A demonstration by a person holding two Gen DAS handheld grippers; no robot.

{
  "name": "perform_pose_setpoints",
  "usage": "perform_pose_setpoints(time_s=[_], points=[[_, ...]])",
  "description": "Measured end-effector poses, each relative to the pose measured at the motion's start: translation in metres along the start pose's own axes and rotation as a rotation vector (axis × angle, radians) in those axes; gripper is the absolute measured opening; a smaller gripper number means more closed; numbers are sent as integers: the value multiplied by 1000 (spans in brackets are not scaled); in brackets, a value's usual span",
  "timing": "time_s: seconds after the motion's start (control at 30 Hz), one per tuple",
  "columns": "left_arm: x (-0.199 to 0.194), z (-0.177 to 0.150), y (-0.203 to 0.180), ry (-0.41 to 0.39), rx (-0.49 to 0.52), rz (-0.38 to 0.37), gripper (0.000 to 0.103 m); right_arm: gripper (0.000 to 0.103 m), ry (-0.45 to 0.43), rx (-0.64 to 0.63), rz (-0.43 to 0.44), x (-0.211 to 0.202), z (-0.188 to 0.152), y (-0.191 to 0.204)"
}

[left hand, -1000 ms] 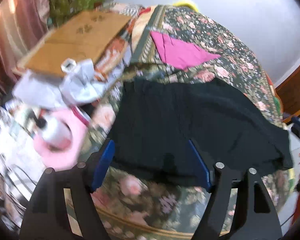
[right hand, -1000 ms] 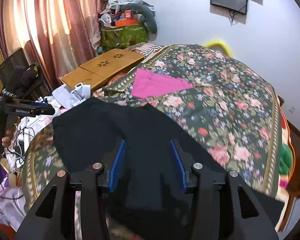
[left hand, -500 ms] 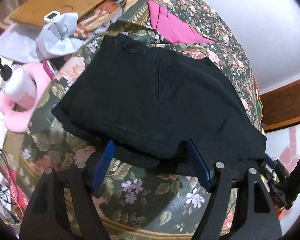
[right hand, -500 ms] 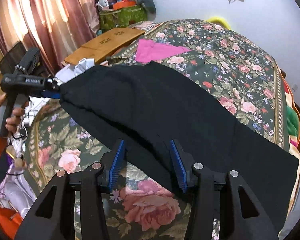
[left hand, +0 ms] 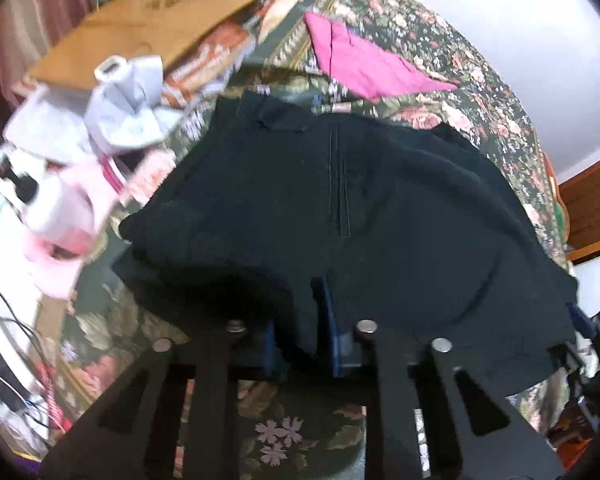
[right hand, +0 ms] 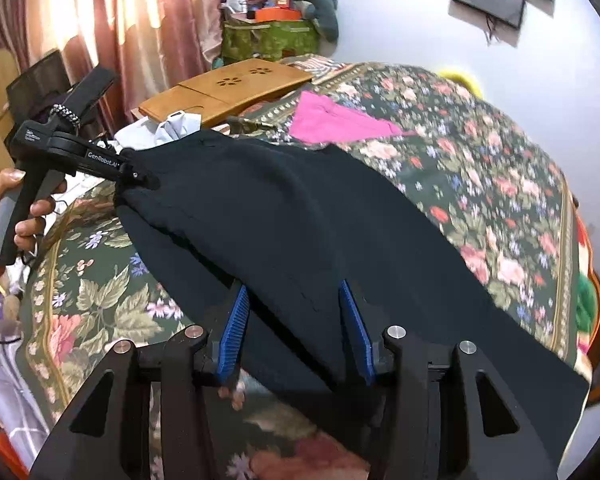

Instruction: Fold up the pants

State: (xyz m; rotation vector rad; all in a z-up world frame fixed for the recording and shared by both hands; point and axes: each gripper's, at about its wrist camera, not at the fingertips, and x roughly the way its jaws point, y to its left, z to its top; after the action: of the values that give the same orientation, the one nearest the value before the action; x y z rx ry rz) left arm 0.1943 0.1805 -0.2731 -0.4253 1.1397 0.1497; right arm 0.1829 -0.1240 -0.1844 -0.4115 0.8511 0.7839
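Black pants (left hand: 360, 216) lie spread across the floral bedspread (left hand: 480, 80). My left gripper (left hand: 300, 320) is shut on the pants' near edge, its blue pads close together with cloth bunched between them. In the right wrist view the left gripper (right hand: 140, 174) pinches the pants' far left corner and lifts it off the bed. My right gripper (right hand: 294, 320) has its blue pads apart around the pants' (right hand: 300, 220) near edge, with cloth lying between them.
A folded pink cloth (right hand: 336, 120) lies on the bed beyond the pants. A wooden lap table (right hand: 228, 88) and a white crumpled cloth (right hand: 176, 128) sit at the bed's left. Clutter and cables fill the left side (left hand: 40, 208). Curtains (right hand: 112, 20) hang behind.
The left gripper has closed on the pants' edge; it was open half a second ago. The pants' left corner is now lifted. The right gripper stays open over the near edge.
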Motion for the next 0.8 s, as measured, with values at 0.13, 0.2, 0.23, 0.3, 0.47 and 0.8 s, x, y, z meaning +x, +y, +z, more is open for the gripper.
perform_pose_setpoints(time_s=[0.13,0.2,0.23,0.3,0.47,0.8], points=[[-23,0,-9,-103,66,71,15,9,-19,-44,16,0,4,7],[-40,0,-16,-171,109,117,14,8,-32,-41,33,-5,6,9],[-46,0,-17,-193,123,131,14,7,-37,-29,47,-8,6,9],[-56,0,-19,-227,139,145,13,7,-43,-10,68,-14,7,9],[-54,-5,-10,-213,125,143,14,7,-24,24,115,-16,7,14],[-6,-35,9,-60,89,122,22,18,44,75,157,-18,6,15]])
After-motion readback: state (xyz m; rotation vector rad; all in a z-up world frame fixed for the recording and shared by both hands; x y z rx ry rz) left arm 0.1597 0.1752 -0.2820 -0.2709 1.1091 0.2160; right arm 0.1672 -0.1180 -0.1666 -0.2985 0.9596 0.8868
